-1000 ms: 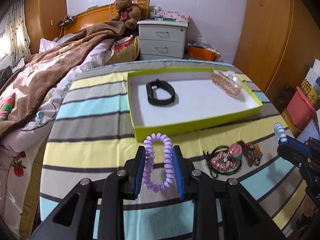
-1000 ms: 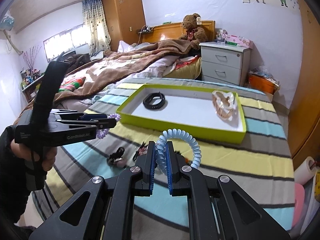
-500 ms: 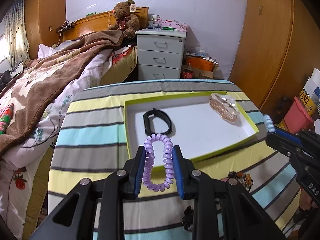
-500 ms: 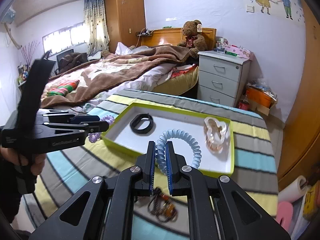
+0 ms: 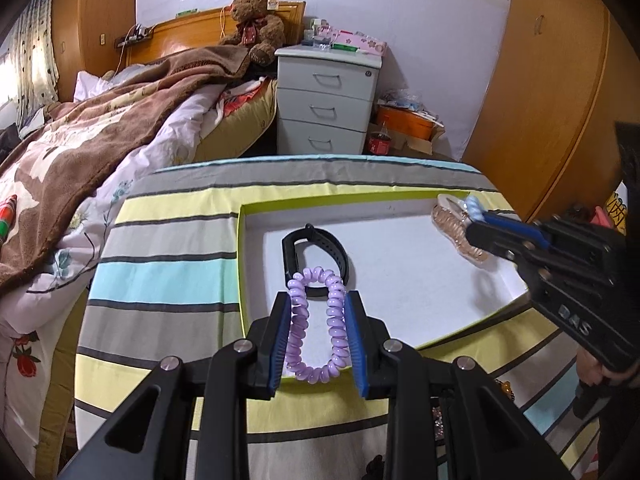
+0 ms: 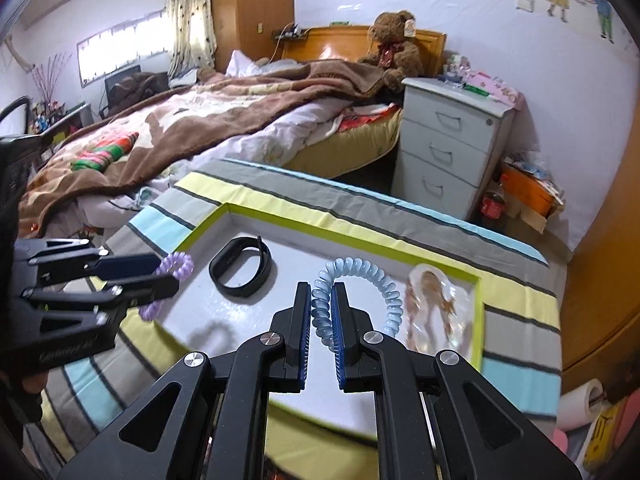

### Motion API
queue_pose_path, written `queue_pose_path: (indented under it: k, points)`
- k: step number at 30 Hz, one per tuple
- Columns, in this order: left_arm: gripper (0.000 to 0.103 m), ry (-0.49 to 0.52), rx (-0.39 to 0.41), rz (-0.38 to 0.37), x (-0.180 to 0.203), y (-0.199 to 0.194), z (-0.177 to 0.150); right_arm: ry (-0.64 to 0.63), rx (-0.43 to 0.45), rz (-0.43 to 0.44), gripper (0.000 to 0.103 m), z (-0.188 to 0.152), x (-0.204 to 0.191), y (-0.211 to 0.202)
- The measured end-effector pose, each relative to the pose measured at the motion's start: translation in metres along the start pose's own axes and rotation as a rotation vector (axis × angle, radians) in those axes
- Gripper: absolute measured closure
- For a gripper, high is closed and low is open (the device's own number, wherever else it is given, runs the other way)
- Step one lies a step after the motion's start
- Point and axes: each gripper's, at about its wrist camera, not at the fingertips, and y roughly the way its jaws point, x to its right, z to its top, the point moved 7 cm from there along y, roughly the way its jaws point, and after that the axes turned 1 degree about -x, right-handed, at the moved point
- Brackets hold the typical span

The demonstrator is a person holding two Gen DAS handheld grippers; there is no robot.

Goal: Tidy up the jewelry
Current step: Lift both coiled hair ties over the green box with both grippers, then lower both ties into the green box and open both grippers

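From the left wrist view, the left gripper (image 5: 318, 336) is clamped on a purple coil hair tie (image 5: 316, 326), its pads pressing the loop from both sides. The tie hangs above the near edge of the green-rimmed tray (image 5: 241, 280) on the striped bench (image 5: 160, 276), just in front of the black band (image 5: 314, 258) lying on the tray floor. At the right, the right gripper (image 5: 474, 210) reaches over the tray's far corner beside a clear hair claw (image 5: 454, 226).

From the right wrist view, the right gripper (image 6: 321, 320) is pinched together on one side of a pale blue coil hair tie (image 6: 356, 294), which arcs over the tray's white floor between the black band (image 6: 241, 267) and the hair claw (image 6: 438, 308). The left gripper (image 6: 160, 276) holds its purple tie (image 6: 176, 266) over the tray's left rim (image 6: 200, 232).

I judge this the carry-to-tray step for both ties. Next, each gripper should lower over bare tray floor and spread apart, clear of the band and claw.
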Motion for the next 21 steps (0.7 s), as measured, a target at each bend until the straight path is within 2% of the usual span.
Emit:
queue_pose_path:
  k: [12,21]
  points:
    - [0.074,-0.023,-0.047,0.023,-0.009,0.021,-0.006,-0.032,-0.131,0.021,0.093,0.005,0.003,0.06]
    - [0.073,-0.029,-0.082,0.028,-0.012,0.034,-0.011,-0.034,-0.17,0.026,0.093,0.0,0.002,0.074]
